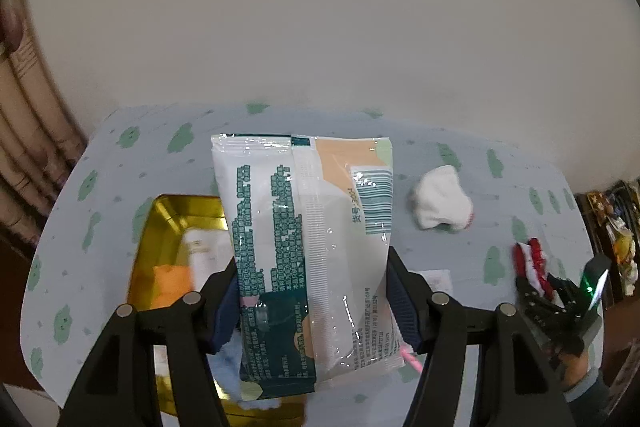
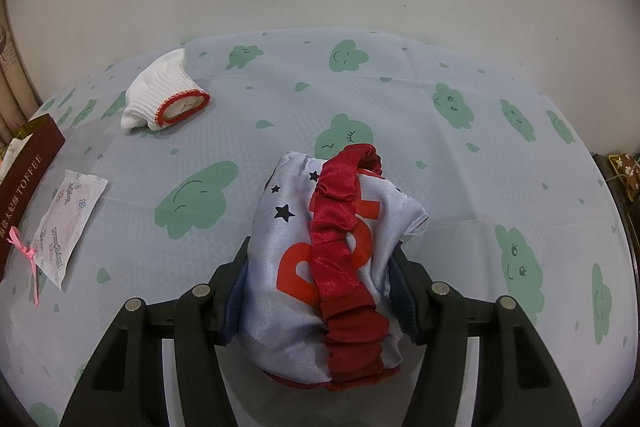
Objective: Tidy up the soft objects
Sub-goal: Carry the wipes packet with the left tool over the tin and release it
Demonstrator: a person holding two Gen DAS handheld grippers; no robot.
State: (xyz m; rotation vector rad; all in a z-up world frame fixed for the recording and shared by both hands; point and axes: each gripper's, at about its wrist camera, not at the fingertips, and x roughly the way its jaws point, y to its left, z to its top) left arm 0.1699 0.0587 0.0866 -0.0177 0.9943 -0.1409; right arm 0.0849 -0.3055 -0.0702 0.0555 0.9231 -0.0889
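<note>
the left gripper has its jaws spread wide and pressed against both long edges of a plastic-wrapped pack, which it holds lifted above the table. the pack is glossy and white, with a dark teal panel of printed text down one side, a peach patch near the top and a barcode by its right edge. it stands tall between the dark blue pads, tilted a little, and partly covers the open gold tin that lies below and to the left, with pale and orange items inside.

the right gripper has its jaws partly apart and clamped on a satin fabric bundle. the bundle is shiny pale blue, printed with small black stars and large red letters, and a ruched red elastic band runs over its top. it is bunched into a rounded lump between the pads.

a white knitted sock with a red-trimmed cuff lies on the cloud-patterned tablecloth, well apart from both grippers. a small printed sachet lies beside the tin's brown wall.
</note>
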